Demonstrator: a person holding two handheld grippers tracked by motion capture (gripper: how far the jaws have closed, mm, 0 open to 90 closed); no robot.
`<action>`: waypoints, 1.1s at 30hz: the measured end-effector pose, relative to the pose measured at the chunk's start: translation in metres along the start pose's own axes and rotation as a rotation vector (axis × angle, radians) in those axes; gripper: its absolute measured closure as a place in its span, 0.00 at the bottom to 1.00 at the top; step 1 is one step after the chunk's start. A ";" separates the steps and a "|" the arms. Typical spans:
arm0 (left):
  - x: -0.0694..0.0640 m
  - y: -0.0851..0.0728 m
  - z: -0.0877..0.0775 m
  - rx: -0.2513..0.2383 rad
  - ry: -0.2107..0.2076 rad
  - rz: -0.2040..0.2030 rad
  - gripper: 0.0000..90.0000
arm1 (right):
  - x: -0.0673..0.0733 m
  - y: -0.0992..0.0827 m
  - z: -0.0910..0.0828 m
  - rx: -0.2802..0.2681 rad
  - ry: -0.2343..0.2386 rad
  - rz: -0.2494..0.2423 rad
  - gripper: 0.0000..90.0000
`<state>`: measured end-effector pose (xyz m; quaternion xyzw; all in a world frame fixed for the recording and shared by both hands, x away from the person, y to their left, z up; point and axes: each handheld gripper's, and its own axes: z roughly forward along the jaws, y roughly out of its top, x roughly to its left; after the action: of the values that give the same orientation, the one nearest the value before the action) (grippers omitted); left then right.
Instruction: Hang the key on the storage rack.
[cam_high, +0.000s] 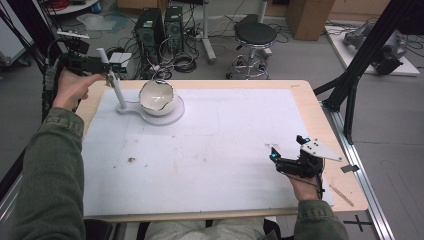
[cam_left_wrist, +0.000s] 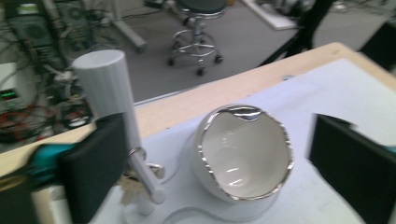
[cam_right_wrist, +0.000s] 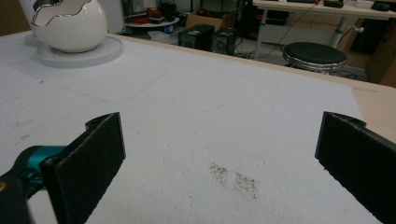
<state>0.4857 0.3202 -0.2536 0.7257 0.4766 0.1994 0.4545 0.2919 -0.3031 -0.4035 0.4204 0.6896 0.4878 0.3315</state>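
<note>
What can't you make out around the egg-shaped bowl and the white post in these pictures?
- Keys hanging on the white post: left gripper view, blurred, partly behind the left hand-held gripper's near jaw; number unclear.
- Post's foot: cut off by the bottom edge there.
- Egg-shaped bowl: top cut off by the right gripper view's upper edge.
- Bowl's inside bottom: high view, too small.

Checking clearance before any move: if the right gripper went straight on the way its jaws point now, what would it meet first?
Probably nothing soon: the right gripper, jaws open, faces bare white mat. The egg-shaped bowl sits well off to the left.
</note>
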 end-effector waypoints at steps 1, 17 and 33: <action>0.000 -0.001 -0.001 -0.006 -0.001 0.001 0.02 | 0.000 0.000 0.000 0.001 0.001 0.003 0.00; -0.017 -0.013 -0.006 -0.036 0.000 0.008 0.02 | 0.000 0.001 0.001 0.001 0.004 0.008 0.00; -0.037 -0.032 -0.009 -0.043 0.023 0.028 0.02 | -0.002 0.000 0.000 0.000 0.004 0.011 0.00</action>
<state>0.4453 0.2961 -0.2711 0.7201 0.4672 0.2243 0.4614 0.2931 -0.3043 -0.4031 0.4230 0.6878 0.4905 0.3276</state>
